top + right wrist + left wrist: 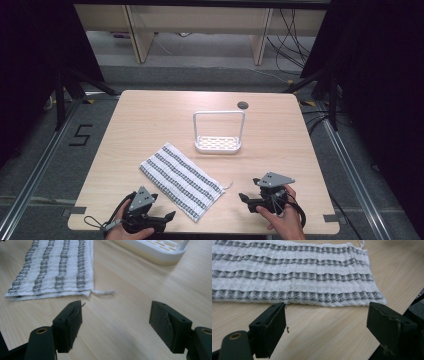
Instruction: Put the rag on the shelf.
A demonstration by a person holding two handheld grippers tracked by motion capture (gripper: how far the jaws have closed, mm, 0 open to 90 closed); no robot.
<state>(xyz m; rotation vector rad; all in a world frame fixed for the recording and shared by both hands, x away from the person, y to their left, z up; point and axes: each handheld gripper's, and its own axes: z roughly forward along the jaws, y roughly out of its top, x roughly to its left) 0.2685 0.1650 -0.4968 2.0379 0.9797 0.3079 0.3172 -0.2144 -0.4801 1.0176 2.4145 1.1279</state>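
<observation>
Flat on the table [150, 110] lies a folded towel [181, 180] — white with dark grey stripes, set slantwise from the middle toward the near edge. A loose thread trails from its right near corner. Behind it, toward the far side, stands a white rack [218, 132] with a slotted base and a tall wire loop.

Near the left of the table's near edge, the left gripper [170, 216] is held in a hand, pointing right at the towel's near end. Its jaws stand wide apart with nothing between them — in the left gripper view the towel [292, 272] stretches across just beyond the fingertips, not touching them.

At the near right, the right gripper [242, 198] is held in the other hand and points left toward the towel's corner. Its jaws too are spread wide over bare wood. In the right gripper view the towel [55, 270] lies just past the left jaw, its thread close by, and the rack [155, 250] sits farther off at upper right.
</observation>
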